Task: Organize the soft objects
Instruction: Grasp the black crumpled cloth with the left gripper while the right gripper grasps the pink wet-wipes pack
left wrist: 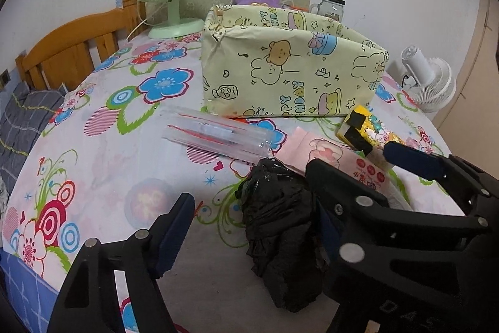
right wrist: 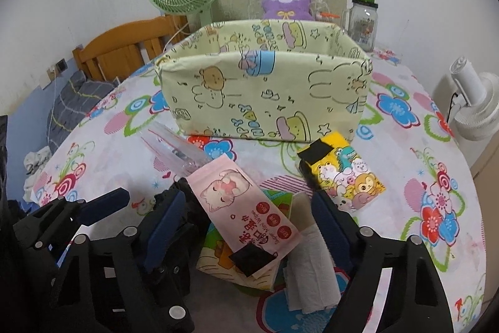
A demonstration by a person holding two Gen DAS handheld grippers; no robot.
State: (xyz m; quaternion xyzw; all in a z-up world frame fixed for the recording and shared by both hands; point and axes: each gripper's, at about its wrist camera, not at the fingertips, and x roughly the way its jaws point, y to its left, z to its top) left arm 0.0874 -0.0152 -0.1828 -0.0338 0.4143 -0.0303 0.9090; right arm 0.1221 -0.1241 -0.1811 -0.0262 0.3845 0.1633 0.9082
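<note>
Black crinkled plastic bag (left wrist: 280, 227), soft item, lies at the near edge of the bench (left wrist: 103, 152), between the fingers of my left gripper (left wrist: 249, 227); those fingers stand apart, the right pad close against the bag, though I cannot tell if it presses yet, the left pad clear of it. Next, clear plastic tubes (left wrist: 218, 133), hard, lying just behind the bag. Next, pink wipes pack (right wrist: 246, 205), soft, resting on a colourful flat pack (right wrist: 240, 267) and leaning across it; beside it a white folded tissue bundle (right wrist: 308, 267). My right gripper (right wrist: 246, 223) straddles this pile with its fingers spread, nothing clamped. Next, yellow tissue pack (right wrist: 343, 173), soft, lying free on the cloth just in front of the box. Behind all, yellow-green cartoon storage box (right wrist: 265, 89), open-topped, seemingly empty as far as I can see, the likely home for the soft goods. Hazards: my two grippers sit almost touching, so closing both at once may knock one into the other; the slippery bag could squirm out of a shallow pinch; grabbing the stacked pile may take only the top pack and spill the rest; the tubes could roll if nudged. Room: open cloth to the far left and far right; the bench edge is near below; the box's front wall must be cleared on any lift.
</note>
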